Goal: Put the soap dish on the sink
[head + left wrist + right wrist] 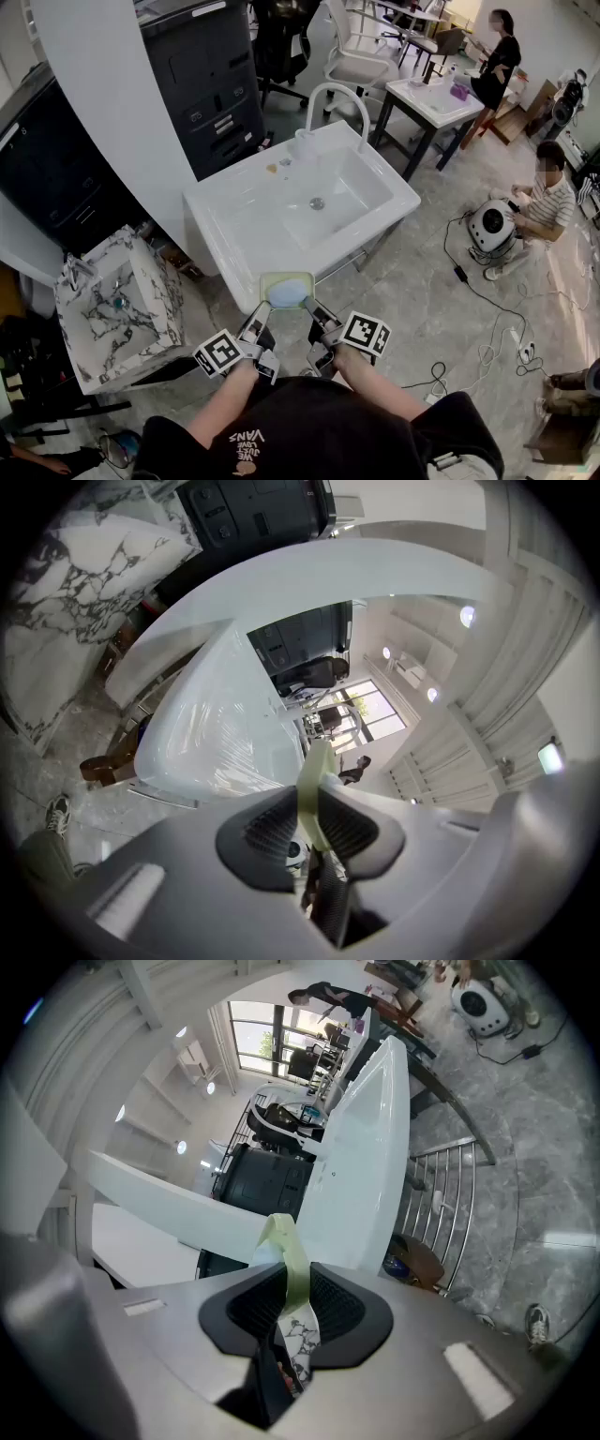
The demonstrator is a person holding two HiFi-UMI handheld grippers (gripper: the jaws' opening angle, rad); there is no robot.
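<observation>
Pale green square soap dish [286,289]: rim pinched by left gripper [260,328] and right gripper [319,330], at white ceramic sink [225,225] front edge; set-down and release apparently pending.

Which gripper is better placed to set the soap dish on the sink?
Left, marginally: both the left gripper and right gripper clamp the soap dish, but the sink has its broad flat ledge on the left side.

I see a pale green soap dish [273,279], a plain white sink [234,220], and a white basin [167,295] veined black like marble.
</observation>
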